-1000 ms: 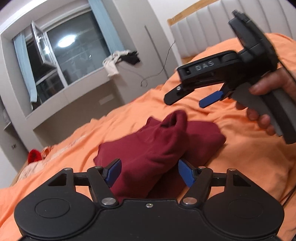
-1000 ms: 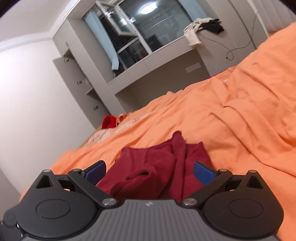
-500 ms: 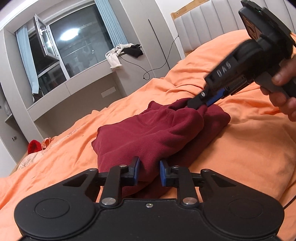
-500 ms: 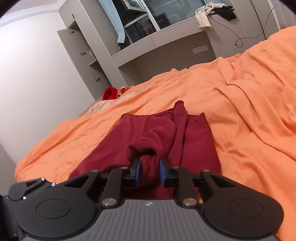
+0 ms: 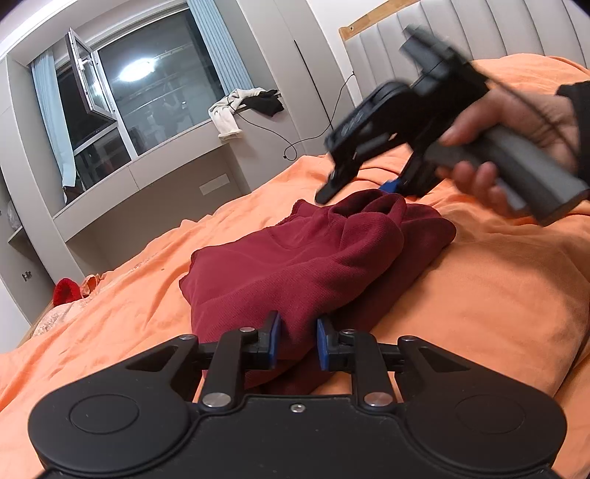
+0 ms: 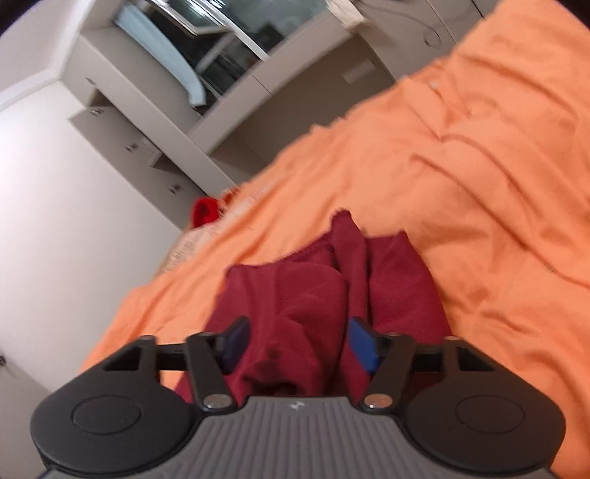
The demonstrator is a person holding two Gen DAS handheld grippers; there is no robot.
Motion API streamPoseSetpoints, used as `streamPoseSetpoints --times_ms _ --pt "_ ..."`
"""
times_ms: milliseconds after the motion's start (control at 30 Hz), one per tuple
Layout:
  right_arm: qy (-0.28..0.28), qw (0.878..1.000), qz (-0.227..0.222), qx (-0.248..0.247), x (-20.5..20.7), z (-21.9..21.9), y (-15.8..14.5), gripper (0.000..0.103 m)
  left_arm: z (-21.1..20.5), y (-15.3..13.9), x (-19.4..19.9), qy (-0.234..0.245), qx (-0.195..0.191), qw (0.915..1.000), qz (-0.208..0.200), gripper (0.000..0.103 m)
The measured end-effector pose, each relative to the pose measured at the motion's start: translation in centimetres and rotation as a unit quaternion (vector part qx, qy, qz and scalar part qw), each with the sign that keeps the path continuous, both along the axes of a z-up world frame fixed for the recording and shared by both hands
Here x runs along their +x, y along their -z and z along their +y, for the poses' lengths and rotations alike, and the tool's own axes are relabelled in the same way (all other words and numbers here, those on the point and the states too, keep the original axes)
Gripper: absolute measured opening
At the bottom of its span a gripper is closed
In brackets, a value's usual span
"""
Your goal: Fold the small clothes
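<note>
We see a plain dark maroon garment (image 5: 295,265) on a solid orange bedspread (image 5: 479,294). We note the black left gripper (image 5: 297,342) with blue fingers (image 5: 273,339), and the right gripper (image 6: 295,342), grey-ribbed on black, with blue fingers (image 6: 363,344) too. A bright red item (image 5: 66,291) shows far off, a white and a black cloth (image 5: 225,114) lie on the grey sill, pale blue curtains (image 5: 214,55) hang, and the headboard (image 5: 461,33) is grey with a wooden edge.

Maroon garment (image 6: 317,294), crumpled, on orange bedsheet (image 6: 479,191).
Right gripper (image 6: 297,342) spread wide, straddling the garment's near fold.
</note>
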State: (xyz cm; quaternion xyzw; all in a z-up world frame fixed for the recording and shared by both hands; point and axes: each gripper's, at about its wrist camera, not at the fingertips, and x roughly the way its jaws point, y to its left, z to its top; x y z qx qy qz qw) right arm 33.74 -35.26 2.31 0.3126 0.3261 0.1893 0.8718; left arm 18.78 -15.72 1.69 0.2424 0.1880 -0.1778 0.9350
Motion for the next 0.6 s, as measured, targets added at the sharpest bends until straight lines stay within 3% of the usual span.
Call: streamPoseSetpoints --times_ms 133,300,400,600 --pt "-0.002 0.999 0.03 0.021 1.8 0.7 1.6 0.04 0.0 0.0 0.1 -0.001 -0.001 1.0 0.0 0.022" --pt "0.0 1.0 0.007 -0.007 1.7 1.2 1.1 0.019 -0.2 0.1 0.2 -0.002 -0.004 1.0 0.001 0.022" --pt "0.009 1.0 -0.019 -0.02 1.4 1.3 0.4 0.013 -0.3 0.0 0.5 -0.002 -0.005 1.0 0.003 0.02" --pt "0.036 0.995 -0.088 -0.026 0.6 0.3 -1.8 0.01 -1.0 -0.5 1.9 0.001 -0.02 0.9996 0.02 0.013"
